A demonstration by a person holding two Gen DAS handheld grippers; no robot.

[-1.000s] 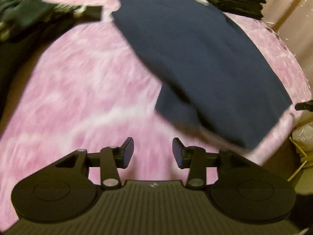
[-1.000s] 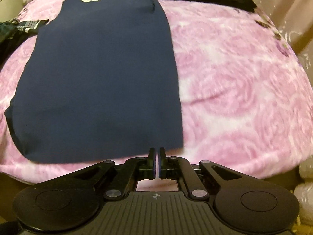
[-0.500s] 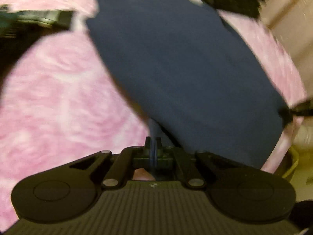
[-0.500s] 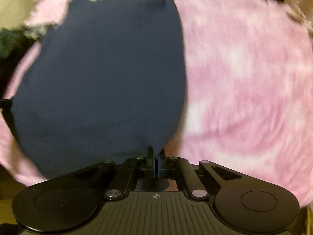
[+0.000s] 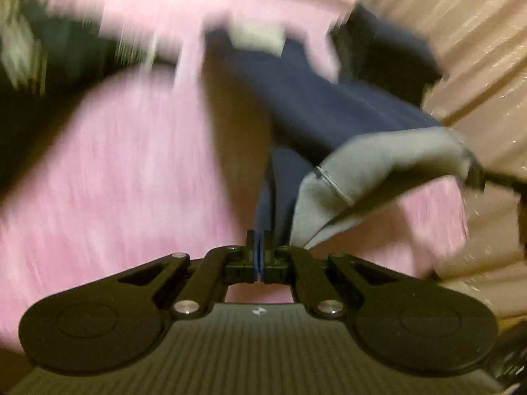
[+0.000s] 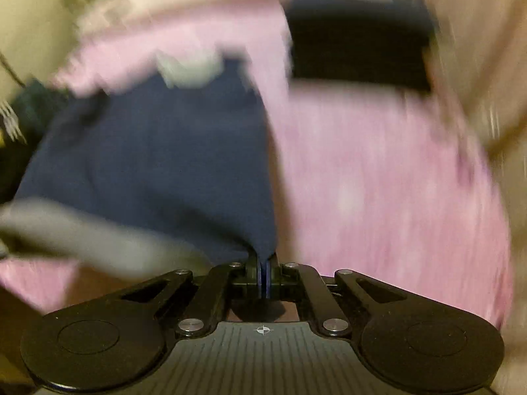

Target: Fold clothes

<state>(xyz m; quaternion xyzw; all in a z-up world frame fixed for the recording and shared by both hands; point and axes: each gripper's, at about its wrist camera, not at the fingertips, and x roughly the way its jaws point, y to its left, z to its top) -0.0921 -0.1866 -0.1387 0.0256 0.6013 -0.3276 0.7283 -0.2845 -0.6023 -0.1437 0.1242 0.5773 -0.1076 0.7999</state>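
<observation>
A navy sleeveless garment with a pale grey lining lies on the pink bedspread, its near hem lifted. My left gripper is shut on one hem corner, and the grey inner side shows where the fabric curls up. In the right wrist view the same navy garment rises to my right gripper, which is shut on the other hem corner. The grey neckline patch sits at the far end. Both views are blurred by motion.
A stack of dark folded clothes lies at the back right of the pink bedspread. Other dark clothing lies at the back left. A beige curtain hangs along the right side.
One second ago my left gripper was open near the hem; it shut on the hem corner. Both grippers have since lifted the hem off the bed, baring the grey lining.
</observation>
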